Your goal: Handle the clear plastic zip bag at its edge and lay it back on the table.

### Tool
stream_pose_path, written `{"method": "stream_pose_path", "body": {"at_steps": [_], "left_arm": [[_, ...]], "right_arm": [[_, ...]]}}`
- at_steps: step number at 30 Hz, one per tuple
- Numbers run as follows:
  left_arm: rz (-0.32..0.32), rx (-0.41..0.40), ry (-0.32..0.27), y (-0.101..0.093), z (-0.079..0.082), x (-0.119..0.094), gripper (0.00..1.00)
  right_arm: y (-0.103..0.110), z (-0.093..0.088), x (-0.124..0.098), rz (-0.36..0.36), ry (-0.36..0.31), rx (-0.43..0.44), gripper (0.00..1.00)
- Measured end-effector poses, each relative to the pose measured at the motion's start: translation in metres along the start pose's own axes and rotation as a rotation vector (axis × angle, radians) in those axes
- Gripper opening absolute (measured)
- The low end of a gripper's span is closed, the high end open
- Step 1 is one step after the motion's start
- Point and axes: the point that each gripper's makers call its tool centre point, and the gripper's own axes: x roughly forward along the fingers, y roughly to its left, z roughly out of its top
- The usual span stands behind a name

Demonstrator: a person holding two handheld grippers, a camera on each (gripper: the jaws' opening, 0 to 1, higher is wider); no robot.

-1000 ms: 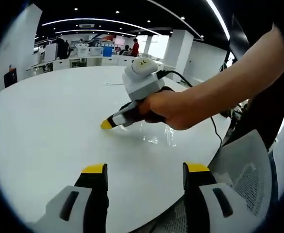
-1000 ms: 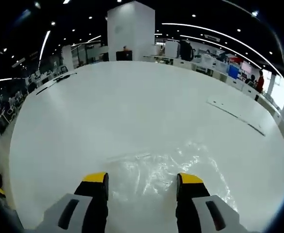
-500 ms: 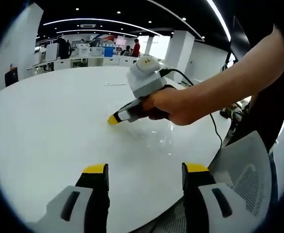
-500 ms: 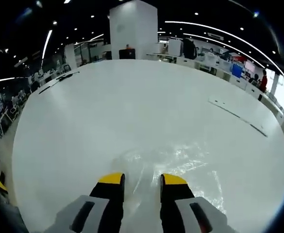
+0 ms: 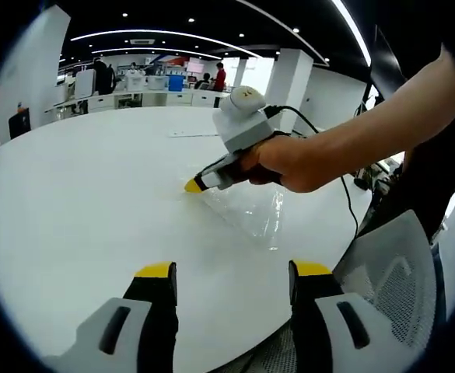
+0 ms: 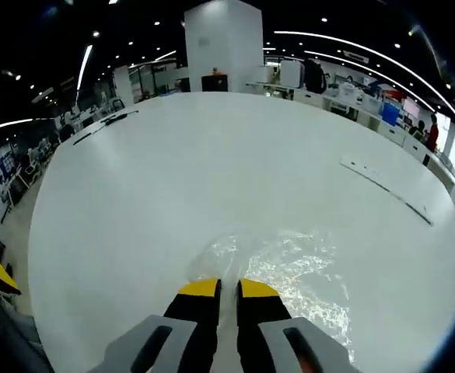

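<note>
The clear plastic zip bag [image 6: 293, 268] lies crinkled on the white table [image 6: 173, 171], just ahead of my right gripper [image 6: 229, 289]. That gripper's yellow-tipped jaws are shut on the bag's near edge. In the left gripper view a hand holds the right gripper [image 5: 195, 185] above the table [image 5: 71, 194]. The bag [image 5: 254, 214] trails from its tip down towards the tabletop. My left gripper [image 5: 233, 270] stands open at the table's near edge with nothing between its jaws, well short of the bag.
A grey mesh chair [image 5: 390, 272] stands off the table's edge on the right. A black cable [image 5: 344, 206] runs from the right gripper. A thin flat strip [image 6: 386, 190] lies far out on the table. Desks and people are in the background.
The right gripper's jaws have gone from open to shut on the bag's edge, and it has lifted that edge off the table. The left gripper has stayed put.
</note>
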Motion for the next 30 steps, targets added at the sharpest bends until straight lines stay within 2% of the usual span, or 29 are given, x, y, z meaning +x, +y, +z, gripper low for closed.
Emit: {"method": "stream_pose_path", "body": {"at_steps": [2, 5, 10, 16, 20, 22, 26, 30], "left_arm": [[0.008, -0.005, 0.0, 0.003, -0.001, 0.0, 0.55], [0.019, -0.014, -0.007, 0.005, 0.0, 0.0, 0.54], [0.027, -0.023, -0.014, 0.007, 0.002, 0.0, 0.53], [0.044, -0.042, -0.036, 0.018, 0.01, 0.001, 0.53], [0.048, -0.032, -0.045, 0.022, 0.018, 0.003, 0.52], [0.051, -0.031, -0.05, 0.026, 0.021, 0.004, 0.52], [0.063, -0.06, -0.068, 0.034, 0.027, 0.005, 0.51], [0.068, -0.066, -0.068, 0.039, 0.03, 0.008, 0.5]], "right_arm": [[0.001, 0.002, -0.005, 0.007, -0.01, -0.019, 0.0], [0.002, 0.002, 0.0, 0.029, -0.01, -0.098, 0.0], [0.006, 0.0, -0.011, 0.054, -0.008, -0.168, 0.0], [0.015, 0.001, -0.031, 0.075, -0.024, -0.233, 0.0], [0.017, -0.001, -0.033, 0.084, -0.021, -0.312, 0.0], [0.024, -0.003, -0.039, 0.093, -0.021, -0.316, 0.0], [0.023, 0.0, -0.042, 0.095, -0.033, -0.335, 0.0], [0.029, -0.003, -0.051, 0.106, -0.036, -0.397, 0.0]]}}
